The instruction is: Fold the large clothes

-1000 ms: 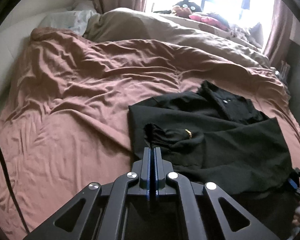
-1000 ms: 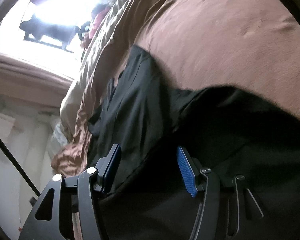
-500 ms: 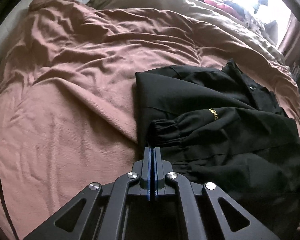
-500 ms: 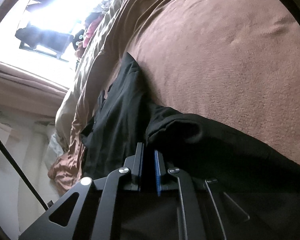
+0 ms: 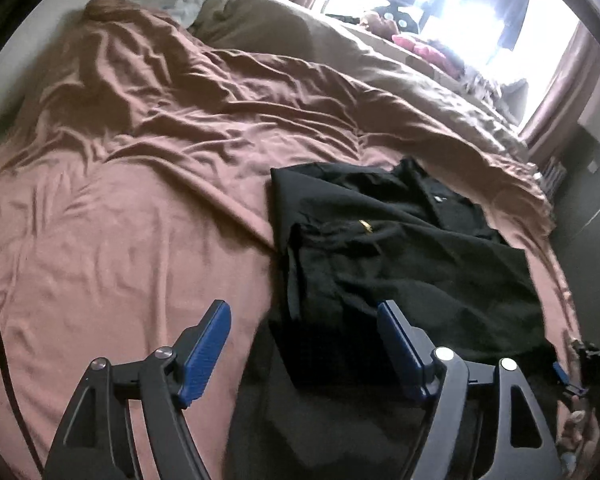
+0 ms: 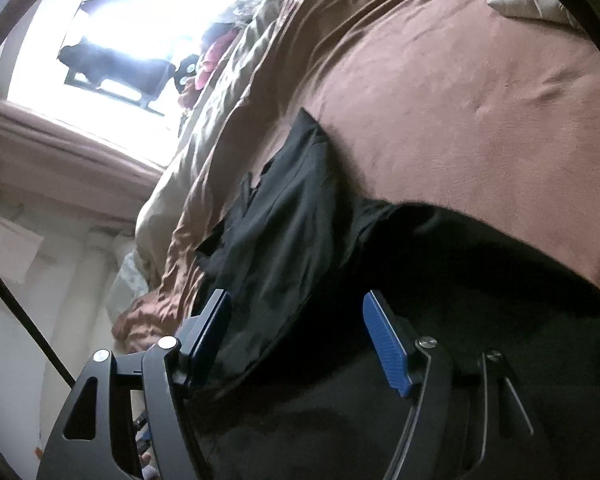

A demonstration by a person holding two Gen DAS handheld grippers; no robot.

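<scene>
Left wrist looks down the bed (image 5: pixel 140 200); right wrist, rolled sideways, sits closer; both share it.

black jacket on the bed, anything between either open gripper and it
Nothing visible does. The left gripper hangs open over the near edge of the black jacket, and the right gripper is open right against its fabric.

Bed (image 5: pixel 148 240) under wrinkled brown sheet; black garment (image 5: pixel 400 248) lies on it (partly folded), beige duvet (image 5: pixel 340 56) behind
</scene>
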